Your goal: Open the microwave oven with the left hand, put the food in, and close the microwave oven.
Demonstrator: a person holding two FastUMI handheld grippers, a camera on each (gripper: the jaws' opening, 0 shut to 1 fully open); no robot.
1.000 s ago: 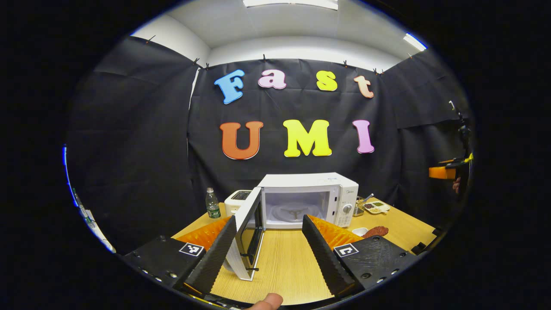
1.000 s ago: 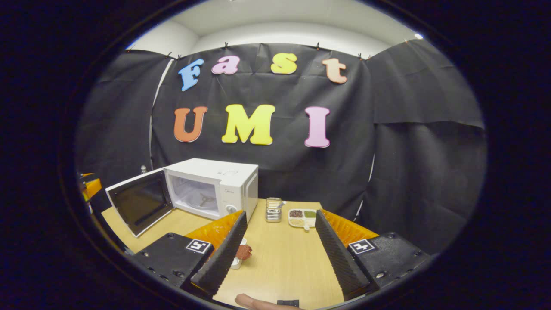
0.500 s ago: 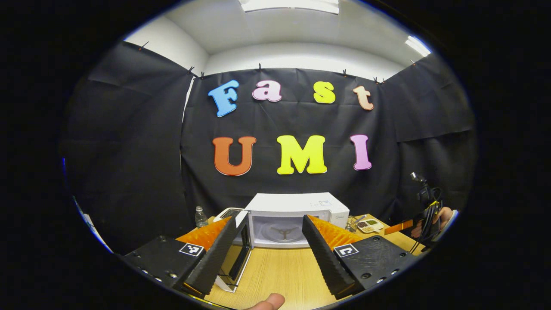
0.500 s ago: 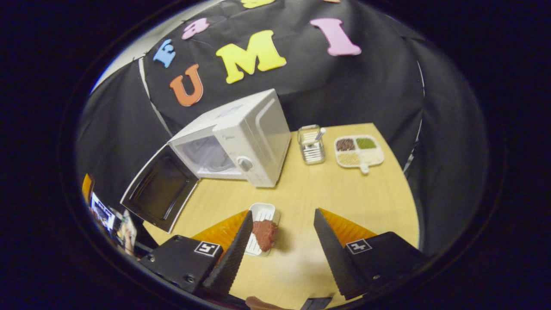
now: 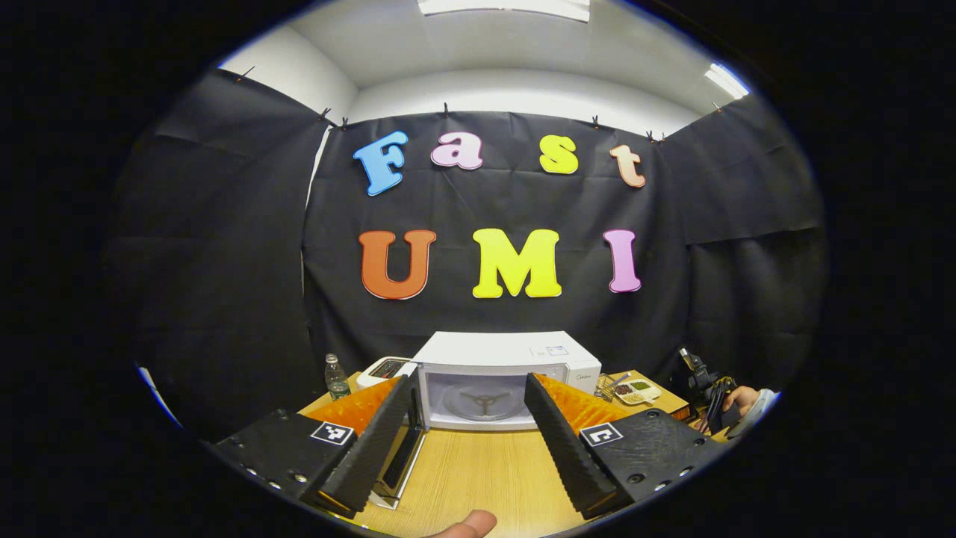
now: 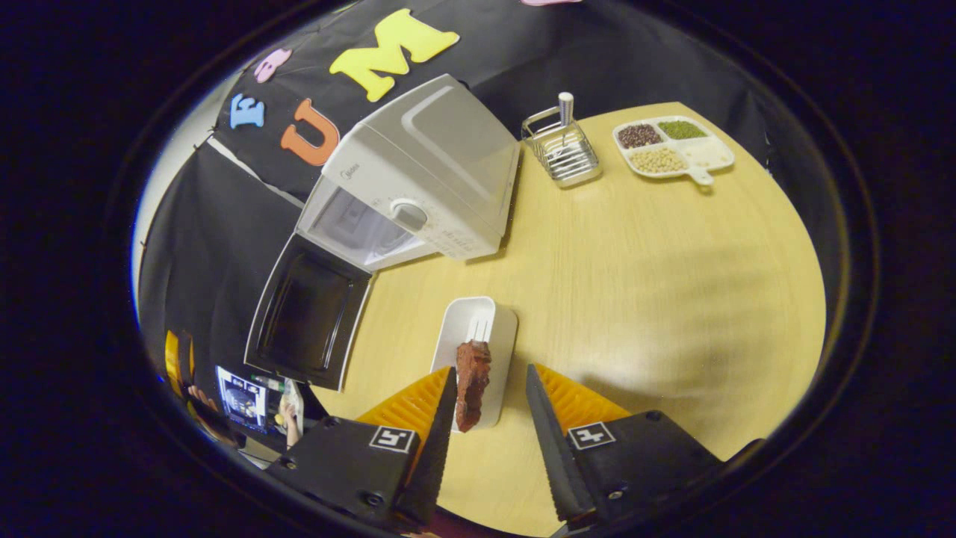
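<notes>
With the microwave (image 6: 418, 179) standing open at upper left of the right gripper view, its door (image 6: 306, 314) swung out at left, the step in hand is picking up the food: the right gripper (image 6: 489, 407), fingers partly apart, straddles the reddish-brown piece of meat (image 6: 472, 382) on its white tray (image 6: 478, 329) at lower centre without clearly pressing it. Next, I judge, it must close on the food and carry it left into the cavity, past the door. The left gripper (image 5: 467, 418), fingers wide and empty, faces the cavity (image 5: 482, 400) at lower centre; a wire rack (image 6: 564, 149) and a compartment dish (image 6: 672, 146) sit upper right, out of the way.
</notes>
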